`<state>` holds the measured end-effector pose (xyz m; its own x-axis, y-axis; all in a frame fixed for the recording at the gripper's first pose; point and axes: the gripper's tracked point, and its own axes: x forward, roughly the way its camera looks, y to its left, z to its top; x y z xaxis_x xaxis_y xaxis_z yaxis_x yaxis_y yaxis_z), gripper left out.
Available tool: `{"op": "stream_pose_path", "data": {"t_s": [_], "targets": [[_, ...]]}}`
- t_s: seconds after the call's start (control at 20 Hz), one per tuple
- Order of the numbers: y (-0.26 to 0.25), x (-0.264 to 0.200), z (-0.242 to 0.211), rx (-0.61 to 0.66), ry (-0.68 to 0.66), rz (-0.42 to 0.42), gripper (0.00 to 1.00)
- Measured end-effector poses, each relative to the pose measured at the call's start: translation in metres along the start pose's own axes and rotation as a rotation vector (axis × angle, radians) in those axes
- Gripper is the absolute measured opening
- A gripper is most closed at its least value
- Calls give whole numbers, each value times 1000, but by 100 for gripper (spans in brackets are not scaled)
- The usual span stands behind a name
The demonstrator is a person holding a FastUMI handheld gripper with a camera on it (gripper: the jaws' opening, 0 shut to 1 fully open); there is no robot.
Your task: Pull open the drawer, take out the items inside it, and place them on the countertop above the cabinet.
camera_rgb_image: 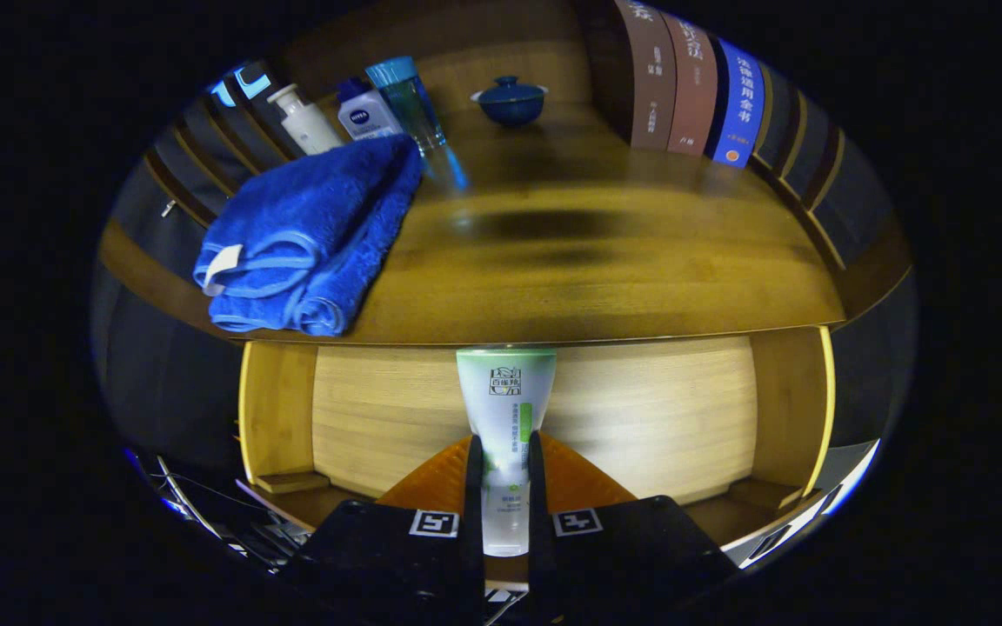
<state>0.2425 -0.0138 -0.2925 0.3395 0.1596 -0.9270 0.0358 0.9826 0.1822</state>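
Glossy, smooth plastic on the tube [505,409], pinched from both sides by the tongs [505,487]. Up on the worktop [605,278], polished wood with a soft sheen, and a thick, fluffy cloth towel [310,235]. The open drawer [640,409] shows paler, matt wood grain.

Wooden countertop [605,261], grain running side to side, soft dark shadow near its middle. On it at the back: folded blue towel [310,235], three bottles [362,109] just behind the towel, blue lidded cup [511,100], row of upright books [692,83]. Surroundings dark; light falls from above.
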Motion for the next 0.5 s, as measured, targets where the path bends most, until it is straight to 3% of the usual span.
{"op": "stream_pose_path", "data": {"t_s": [0.35, 0.5], "targets": [[8, -36, 4, -33, 32, 40, 24], [7, -47, 31, -14, -2, 36, 24]]}}
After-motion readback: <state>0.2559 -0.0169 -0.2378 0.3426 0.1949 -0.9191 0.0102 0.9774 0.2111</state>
